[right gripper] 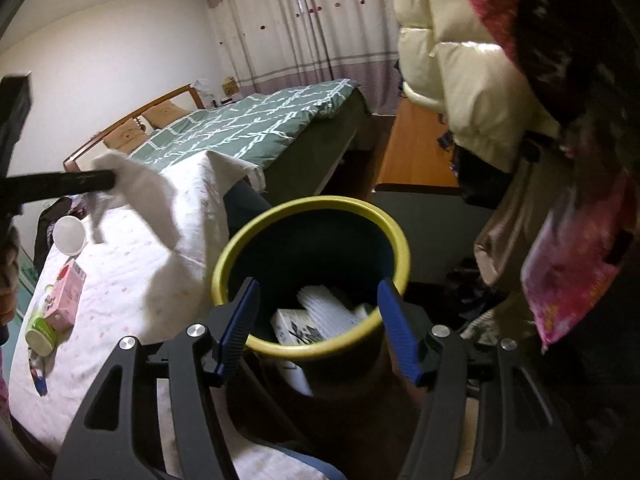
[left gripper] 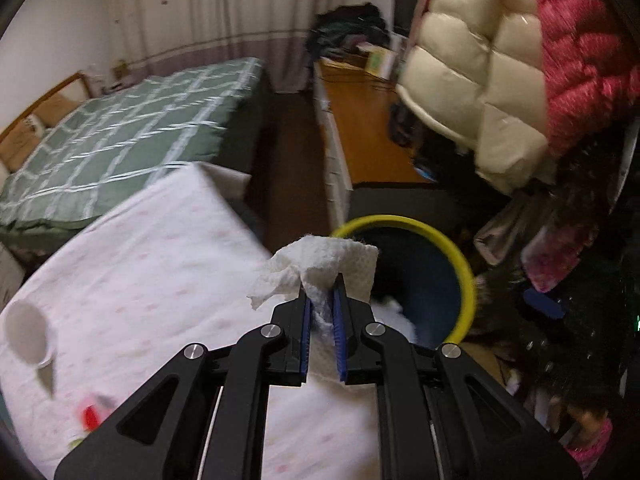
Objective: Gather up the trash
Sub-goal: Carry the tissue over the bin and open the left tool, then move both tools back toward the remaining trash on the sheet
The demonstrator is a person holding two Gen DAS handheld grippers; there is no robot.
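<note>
Already the bin [right gripper: 312, 216] holds some white scraps. The left gripper [left gripper: 322, 300] pinches a tissue [left gripper: 320, 256] over the table's [left gripper: 140, 280] edge, just short of the rim. The right gripper [right gripper: 316, 312] hangs wide and empty above the bin. Left on the table — a cup [right gripper: 71, 235], a pink carton [right gripper: 66, 294], a jar [right gripper: 40, 332]. Hanging coats [right gripper: 460, 80] crowd the bin's far side.

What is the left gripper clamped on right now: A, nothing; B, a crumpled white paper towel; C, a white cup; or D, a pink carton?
B: the left gripper has its blue pads pinched shut on the crumpled white paper towel, near the yellow-rimmed dark bin.
</note>
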